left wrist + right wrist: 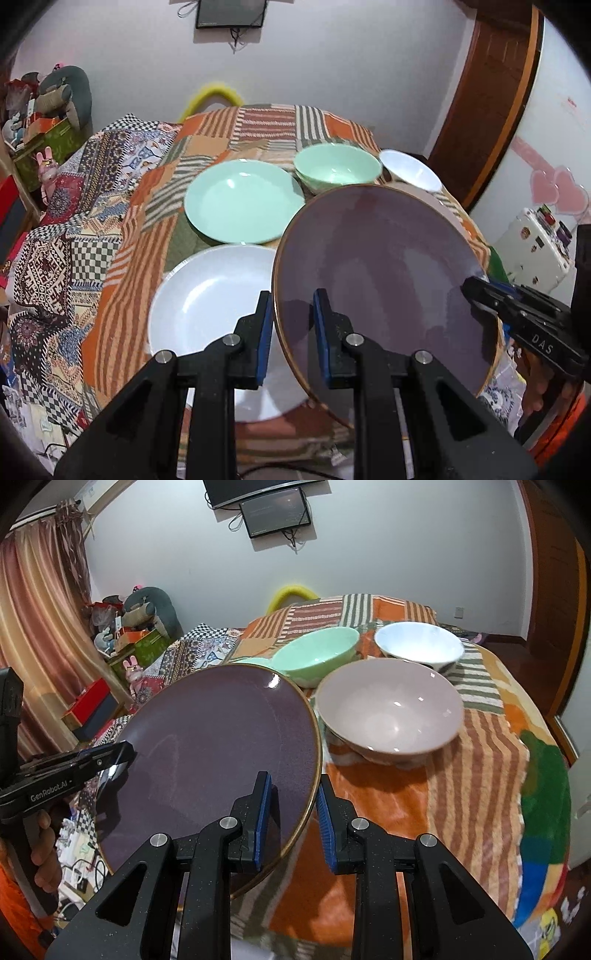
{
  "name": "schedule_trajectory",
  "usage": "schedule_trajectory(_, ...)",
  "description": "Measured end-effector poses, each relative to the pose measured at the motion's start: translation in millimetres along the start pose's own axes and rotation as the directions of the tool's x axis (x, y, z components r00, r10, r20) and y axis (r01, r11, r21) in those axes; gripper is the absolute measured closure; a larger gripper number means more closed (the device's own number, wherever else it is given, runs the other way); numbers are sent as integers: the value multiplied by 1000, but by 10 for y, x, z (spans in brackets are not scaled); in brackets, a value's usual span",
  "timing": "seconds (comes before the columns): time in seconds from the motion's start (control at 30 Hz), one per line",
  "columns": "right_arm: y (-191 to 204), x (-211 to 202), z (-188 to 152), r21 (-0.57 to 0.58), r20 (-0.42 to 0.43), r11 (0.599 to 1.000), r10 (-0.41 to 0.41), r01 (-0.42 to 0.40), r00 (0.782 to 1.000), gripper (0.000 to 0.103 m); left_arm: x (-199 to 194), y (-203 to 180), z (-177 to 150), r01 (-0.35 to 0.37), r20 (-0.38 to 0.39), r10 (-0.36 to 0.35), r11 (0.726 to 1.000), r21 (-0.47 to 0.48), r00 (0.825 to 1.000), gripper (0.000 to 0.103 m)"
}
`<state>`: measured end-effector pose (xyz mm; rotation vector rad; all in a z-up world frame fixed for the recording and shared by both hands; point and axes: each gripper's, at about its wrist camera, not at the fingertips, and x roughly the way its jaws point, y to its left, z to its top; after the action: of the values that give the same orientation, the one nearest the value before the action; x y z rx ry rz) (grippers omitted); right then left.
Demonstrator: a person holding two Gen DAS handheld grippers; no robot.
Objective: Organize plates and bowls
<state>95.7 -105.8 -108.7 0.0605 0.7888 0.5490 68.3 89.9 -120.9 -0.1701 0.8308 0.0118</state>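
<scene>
A dark purple plate (380, 266) (214, 746) with a gold rim hangs tilted above the table, held from both sides. My left gripper (293, 299) (122, 755) is shut on its left rim. My right gripper (293, 782) (476, 291) is shut on its right rim. Beneath and to the left lies a white plate (207, 306), with a mint plate (243, 201) behind it. A mint bowl (338, 168) (317, 655), a white bowl (410, 170) (419, 642) and a pink bowl (389, 709) stand at the back right. In the left wrist view the purple plate hides most of the pink bowl.
A striped patchwork cloth (129, 295) (461, 794) covers the table. A second patterned cloth (48, 266) lies further left. Boxes and soft toys (136, 638) crowd the far left by a curtain. A wooden door (491, 103) is at the right, and a hand (44, 856) grips the left tool.
</scene>
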Motion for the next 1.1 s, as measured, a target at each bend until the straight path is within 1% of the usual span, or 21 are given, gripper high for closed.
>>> schedule_trajectory(0.27, -189, -53, -149, 26, -20, 999, -42, 42, 999, 80, 131, -270, -186, 37, -75, -36, 999, 24, 997, 83)
schedule_trajectory(0.47, -386, -82, -295, 50, -40, 997, -65, 67, 997, 80, 304, -430, -245, 49, -132, -43, 998, 39, 990, 83)
schedule_trajectory(0.57, -465, -85, -370, 58, -56, 995, -75, 78, 996, 80, 414, -497, -281, 51, -163, -43, 998, 45, 986, 83)
schedule_trajectory(0.77, -597, -74, -467, 81, -77, 993, -80, 86, 994, 80, 688, -541, -354, 70, -246, -62, 997, 21, 967, 83)
schedule_trajectory(0.9, -659, -27, -514, 93, -95, 991, -85, 94, 992, 80, 807, -564, -361, 58, -266, -50, 998, 21, 963, 83)
schedule_trajectory(1.1, -680, 47, -538, 102, -118, 990, -81, 93, 990, 80, 919, -559, -316, 37, -269, -29, 999, 23, 963, 83)
